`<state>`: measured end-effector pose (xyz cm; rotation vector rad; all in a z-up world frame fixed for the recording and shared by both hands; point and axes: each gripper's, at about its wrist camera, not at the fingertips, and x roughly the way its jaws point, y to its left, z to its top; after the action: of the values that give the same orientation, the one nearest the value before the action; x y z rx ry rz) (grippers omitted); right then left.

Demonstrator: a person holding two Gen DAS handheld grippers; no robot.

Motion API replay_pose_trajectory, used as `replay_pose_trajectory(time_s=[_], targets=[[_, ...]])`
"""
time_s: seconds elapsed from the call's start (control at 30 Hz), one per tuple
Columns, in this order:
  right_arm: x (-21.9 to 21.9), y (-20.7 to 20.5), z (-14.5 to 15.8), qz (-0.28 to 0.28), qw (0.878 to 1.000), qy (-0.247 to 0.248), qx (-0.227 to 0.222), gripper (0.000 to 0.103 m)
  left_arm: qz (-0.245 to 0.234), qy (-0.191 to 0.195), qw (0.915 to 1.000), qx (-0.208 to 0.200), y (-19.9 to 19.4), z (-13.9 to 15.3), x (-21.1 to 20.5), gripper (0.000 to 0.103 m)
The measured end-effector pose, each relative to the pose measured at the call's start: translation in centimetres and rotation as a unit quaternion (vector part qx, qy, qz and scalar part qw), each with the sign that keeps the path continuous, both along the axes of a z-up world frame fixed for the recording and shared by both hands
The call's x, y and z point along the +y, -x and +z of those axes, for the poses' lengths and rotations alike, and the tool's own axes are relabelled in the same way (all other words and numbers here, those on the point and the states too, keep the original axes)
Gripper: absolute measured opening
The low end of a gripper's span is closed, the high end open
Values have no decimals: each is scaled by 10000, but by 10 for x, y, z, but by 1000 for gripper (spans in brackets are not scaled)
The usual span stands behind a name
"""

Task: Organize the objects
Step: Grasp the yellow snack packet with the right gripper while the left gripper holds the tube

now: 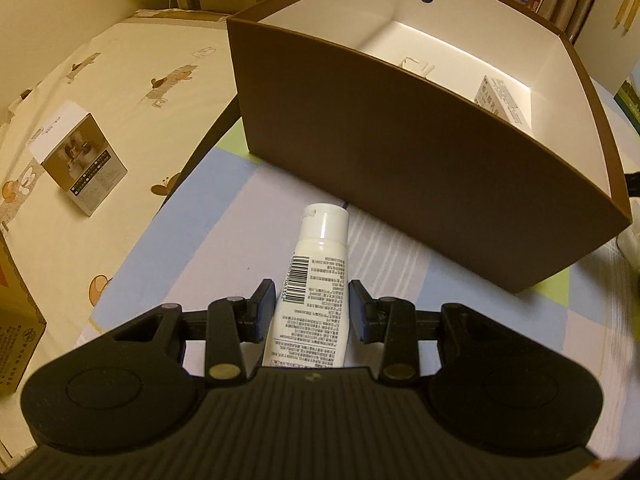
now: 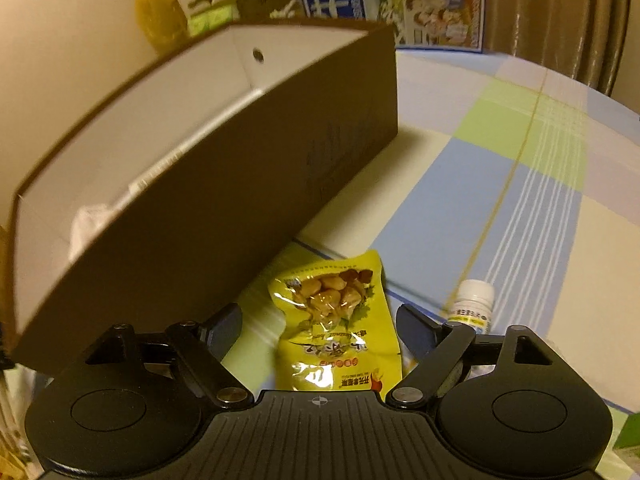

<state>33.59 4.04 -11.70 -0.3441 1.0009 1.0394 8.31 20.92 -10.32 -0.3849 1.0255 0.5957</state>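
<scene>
left gripper [image 1: 312,312] pinches white tube [image 1: 310,292], lower centre, near brown box [image 1: 400,152] | right gripper [image 2: 320,328] spread over yellow snack packet [image 2: 340,320], lower centre | risk: slick packet slips; small white bottle [image 2: 472,304] beside right finger gets knocked

Obstacle: brown box [image 1: 420,184] wall, standing just beyond the white tube [image 1: 316,280]. Yellow snack packet [image 2: 340,320] just beside that wall; small white bottle [image 2: 474,304] right. Checked cloth [image 2: 520,200] beyond lies bare.
</scene>
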Motion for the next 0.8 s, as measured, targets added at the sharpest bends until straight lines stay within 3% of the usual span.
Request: replay_pose_trajectory(time_s=[0.37, 0.47, 0.73, 0.8], targets=[[22, 6, -23, 95, 9975, 571, -395, 81, 56, 57, 10000, 35, -1, -4, 12, 34], [21, 4, -27, -59, 9977, 561, -381, 69, 50, 54, 10000, 26, -2, -3, 14, 34], [18, 9, -24, -91, 9973, 576, -454, 64, 32, 46, 10000, 6, 0, -2, 16, 34], [16, 12, -22, -83, 9975, 542, -437, 59, 24, 49, 10000, 1, 0, -2, 16, 34]])
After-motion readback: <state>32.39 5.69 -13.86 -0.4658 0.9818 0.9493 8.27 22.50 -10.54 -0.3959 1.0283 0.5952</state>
